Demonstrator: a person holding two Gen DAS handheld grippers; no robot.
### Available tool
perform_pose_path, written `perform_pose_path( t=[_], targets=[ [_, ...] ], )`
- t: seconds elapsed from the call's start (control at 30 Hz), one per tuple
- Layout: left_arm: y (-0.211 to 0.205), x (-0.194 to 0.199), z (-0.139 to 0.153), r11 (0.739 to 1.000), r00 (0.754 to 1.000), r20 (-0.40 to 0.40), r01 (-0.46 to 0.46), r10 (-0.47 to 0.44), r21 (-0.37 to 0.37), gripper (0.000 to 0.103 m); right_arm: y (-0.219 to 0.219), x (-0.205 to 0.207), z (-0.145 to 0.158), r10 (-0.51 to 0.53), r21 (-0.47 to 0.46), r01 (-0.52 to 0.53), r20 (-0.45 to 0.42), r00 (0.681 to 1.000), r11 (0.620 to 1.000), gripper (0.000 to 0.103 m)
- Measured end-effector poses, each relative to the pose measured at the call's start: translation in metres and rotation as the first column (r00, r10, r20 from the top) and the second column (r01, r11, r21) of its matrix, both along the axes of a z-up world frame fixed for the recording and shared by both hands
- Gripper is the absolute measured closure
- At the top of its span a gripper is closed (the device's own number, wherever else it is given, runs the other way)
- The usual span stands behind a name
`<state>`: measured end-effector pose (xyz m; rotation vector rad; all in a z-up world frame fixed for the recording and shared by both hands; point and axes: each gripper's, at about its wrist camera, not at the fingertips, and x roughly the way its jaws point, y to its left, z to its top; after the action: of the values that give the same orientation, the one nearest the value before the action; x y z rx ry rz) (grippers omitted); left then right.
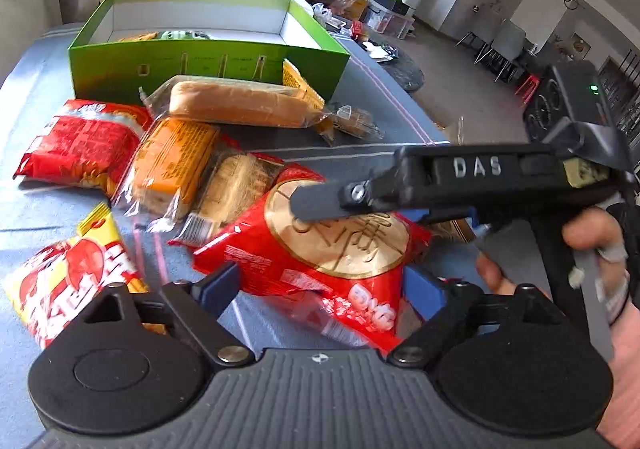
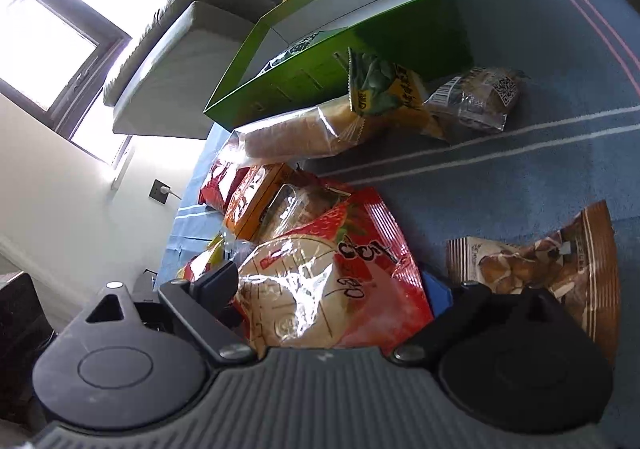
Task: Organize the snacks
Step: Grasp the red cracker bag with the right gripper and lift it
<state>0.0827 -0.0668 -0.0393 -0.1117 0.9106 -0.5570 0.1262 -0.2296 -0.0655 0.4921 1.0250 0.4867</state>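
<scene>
Left wrist view: both grippers, left [image 1: 320,285] and right [image 2: 332,289], spread wide astride the red crinkly biscuit packet with gold disc [image 1: 320,249], lower centre, gripping nothing. Slick film may slip or drag neighbouring packs. Green cardboard box [image 1: 208,65] upper left, on blue striped cloth [image 1: 40,89]; sofa, potted plants behind.

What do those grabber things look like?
Each gripper is black, with two round discs on a ridged grey base and blue pads on its fingers. In the left wrist view, the left gripper sits at the bottom, and the right gripper comes in from the right with raised letters "DAS" and a small green light.
</scene>
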Motion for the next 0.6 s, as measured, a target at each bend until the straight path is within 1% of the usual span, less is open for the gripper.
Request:
perform_pose_path(
  t=[0.03,0.07,0.1,0.13,0.17,0.2,0.27,0.3,0.4,0.43,0.47,0.5,0.57,0.6],
  targets=[
    [-0.002,0.001,-0.002,1.000,1.000,0.005,-0.005,0.005,0.018,0.016,0.002,-0.002,0.000,0.000,-0.006,0.000,0.004,1.000,1.000,0.007],
    [-0.005,0.003,-0.003,1.000,1.000,0.008,-0.008,0.008,0.030,0.016,0.004,-0.003,-0.001,0.002,-0.009,-0.002,0.007,1.000,1.000,0.010],
    [-0.006,0.005,-0.004,0.999,1.000,0.012,-0.009,0.009,0.034,0.016,0.005,-0.005,-0.001,0.002,-0.006,-0.002,0.008,1.000,1.000,0.017],
    [-0.007,0.005,-0.004,0.999,1.000,0.027,-0.011,0.010,0.036,0.016,0.005,-0.007,-0.001,0.002,0.002,-0.003,0.006,1.000,1.000,0.022],
    [-0.008,0.003,-0.002,0.999,0.998,0.055,-0.004,0.002,0.033,0.022,0.006,-0.009,-0.001,0.002,0.006,-0.002,0.005,1.000,1.000,0.025],
    [-0.009,0.002,0.001,1.000,0.997,0.079,0.015,-0.017,0.025,0.022,0.008,-0.012,0.000,-0.003,0.002,0.003,0.013,1.000,1.000,0.029],
    [-0.011,-0.008,0.014,0.998,0.986,0.159,0.054,-0.055,0.015,0.027,0.008,-0.019,0.007,0.004,0.016,-0.005,0.032,0.999,1.000,0.029],
    [-0.014,-0.012,0.022,0.997,0.978,0.196,0.064,-0.069,0.031,0.025,0.009,-0.021,0.011,0.006,0.029,-0.008,0.042,0.999,1.000,0.029],
    [-0.021,-0.018,0.039,0.994,0.955,0.282,0.069,-0.089,0.079,0.026,0.008,-0.031,0.033,0.008,0.072,-0.017,0.116,0.993,0.997,0.031],
    [-0.021,-0.016,0.041,0.994,0.953,0.288,0.072,-0.093,0.082,0.026,0.007,-0.032,0.040,-0.002,0.072,-0.008,0.139,0.990,0.997,0.031],
    [-0.019,-0.012,0.041,0.995,0.957,0.277,0.070,-0.087,0.072,0.030,0.008,-0.032,0.046,-0.011,0.055,0.002,0.163,0.987,0.998,0.032],
    [-0.015,-0.008,0.041,0.997,0.965,0.255,0.051,-0.063,0.052,0.030,0.007,-0.031,0.049,-0.016,0.029,0.012,0.175,0.984,1.000,0.032],
    [-0.003,-0.005,0.040,1.000,0.976,0.219,0.001,-0.006,0.023,0.030,0.002,-0.026,0.043,-0.036,-0.007,0.037,0.151,0.988,0.999,0.032],
    [0.000,-0.005,0.038,1.000,0.981,0.195,0.007,-0.010,0.021,0.029,-0.001,-0.024,0.038,-0.042,-0.002,0.043,0.132,0.990,0.999,0.031]
  ],
)
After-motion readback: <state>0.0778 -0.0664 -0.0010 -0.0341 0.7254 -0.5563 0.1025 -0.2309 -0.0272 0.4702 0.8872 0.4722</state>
